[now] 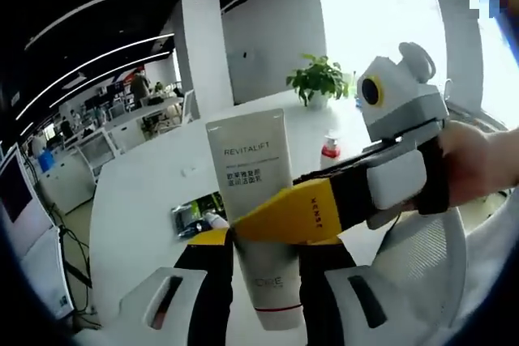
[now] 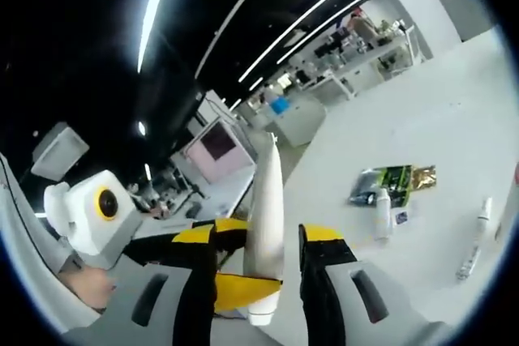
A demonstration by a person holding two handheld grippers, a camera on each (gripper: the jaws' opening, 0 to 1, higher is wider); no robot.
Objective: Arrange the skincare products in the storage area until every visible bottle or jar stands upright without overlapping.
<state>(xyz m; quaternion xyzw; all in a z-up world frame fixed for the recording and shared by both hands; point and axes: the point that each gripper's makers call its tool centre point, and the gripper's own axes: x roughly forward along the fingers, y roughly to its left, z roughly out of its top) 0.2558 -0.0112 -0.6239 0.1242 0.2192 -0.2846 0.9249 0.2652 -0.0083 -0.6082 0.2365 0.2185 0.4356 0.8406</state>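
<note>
Centre of the left gripper view: white REVITALIFT tube [image 1: 255, 200] held up off the table, flat crimped end at the top of the frame, cap end low between the left gripper [image 1: 263, 281] jaws. Both grippers are on it at once. My read: a mid-air handover or regrip, so the tube can be set down standing on its cap.

Left gripper: black jaws sit tight against either side of the tube near the cap, pinching it. Narrow gap, only the tube's width.

Right gripper [image 1: 268, 228] comes in from the right of that frame, yellow jaw tip lying across the front of the tube just above the left jaws. A hand [image 1: 474, 164] grips its body at right.

Right gripper view: same tube [image 2: 266, 224] seen edge-on, thin and upright at centre, between the right gripper [image 2: 259, 269] jaws. They are spread wider than the tube's thin edge, and whether they press it I cannot tell. Left gripper [image 2: 235, 289] crosses from the left, yellow tip against the tube near its bottom.

Still down on the white table [image 1: 138, 192]: a small white bottle [image 2: 382, 212] lying beside a green and gold sachet [image 2: 397, 180], and a slim white tube [image 2: 477, 241] lying flat near the right edge. In the left gripper view a red-collared bottle [image 1: 330, 149] stands further back, near a potted plant [image 1: 318, 80]. Plenty left to stand up.
</note>
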